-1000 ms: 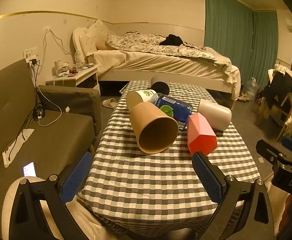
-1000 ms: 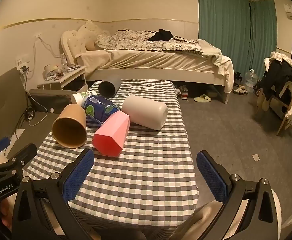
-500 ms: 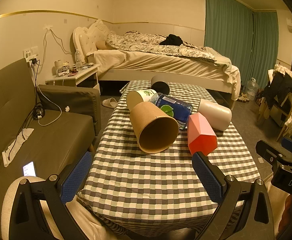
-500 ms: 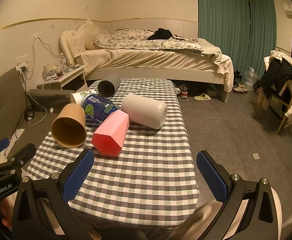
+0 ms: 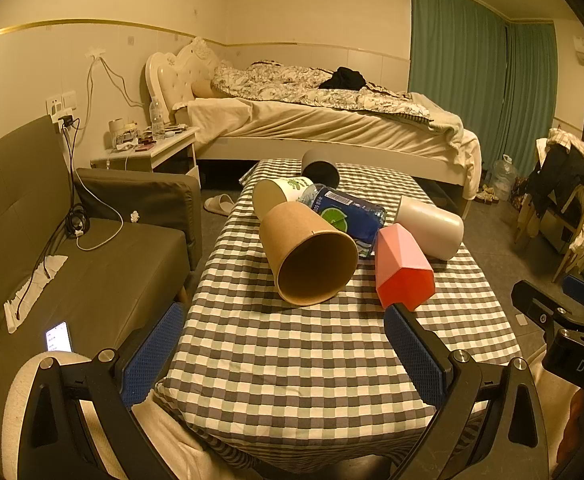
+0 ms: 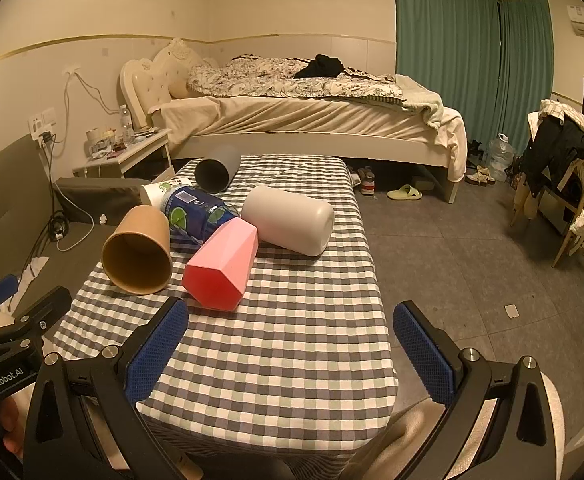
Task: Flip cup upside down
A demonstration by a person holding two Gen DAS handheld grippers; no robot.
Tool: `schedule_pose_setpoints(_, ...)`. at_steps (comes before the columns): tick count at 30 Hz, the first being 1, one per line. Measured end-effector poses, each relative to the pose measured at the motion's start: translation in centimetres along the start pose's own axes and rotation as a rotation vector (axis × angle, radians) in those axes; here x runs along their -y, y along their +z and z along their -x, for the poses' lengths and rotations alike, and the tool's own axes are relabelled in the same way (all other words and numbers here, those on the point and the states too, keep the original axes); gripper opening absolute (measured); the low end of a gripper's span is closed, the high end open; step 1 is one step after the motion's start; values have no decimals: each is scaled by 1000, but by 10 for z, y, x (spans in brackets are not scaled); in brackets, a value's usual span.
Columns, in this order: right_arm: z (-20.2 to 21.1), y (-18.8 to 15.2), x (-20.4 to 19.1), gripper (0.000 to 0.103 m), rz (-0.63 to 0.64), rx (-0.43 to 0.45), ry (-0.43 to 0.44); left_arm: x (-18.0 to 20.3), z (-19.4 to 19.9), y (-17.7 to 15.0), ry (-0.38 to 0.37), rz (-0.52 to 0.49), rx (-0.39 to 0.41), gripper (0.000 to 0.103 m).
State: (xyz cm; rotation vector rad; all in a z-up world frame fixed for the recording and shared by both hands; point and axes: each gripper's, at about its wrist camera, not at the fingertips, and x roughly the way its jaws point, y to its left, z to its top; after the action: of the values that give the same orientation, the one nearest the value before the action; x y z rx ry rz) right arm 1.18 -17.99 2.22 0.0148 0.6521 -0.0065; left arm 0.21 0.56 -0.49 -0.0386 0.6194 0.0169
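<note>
Your left tongs [image 5: 282, 354] and right tongs [image 6: 290, 350] both spread, empty. Brown paper cup [image 5: 307, 256] lies ahead among touching cups; careless grab risks rolling neighbours off checkered table [image 5: 292, 360].

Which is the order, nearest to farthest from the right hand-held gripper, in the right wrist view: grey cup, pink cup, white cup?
1. pink cup, front, left of centre.
2. white cup, behind it, centre.
3. grey cup, table's far end.
</note>
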Motion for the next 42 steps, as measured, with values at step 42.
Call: schedule_pose_setpoints(42,-9,0,-8,103,-23,-53,13,-1,-6,5,-19,-6,-31,103)
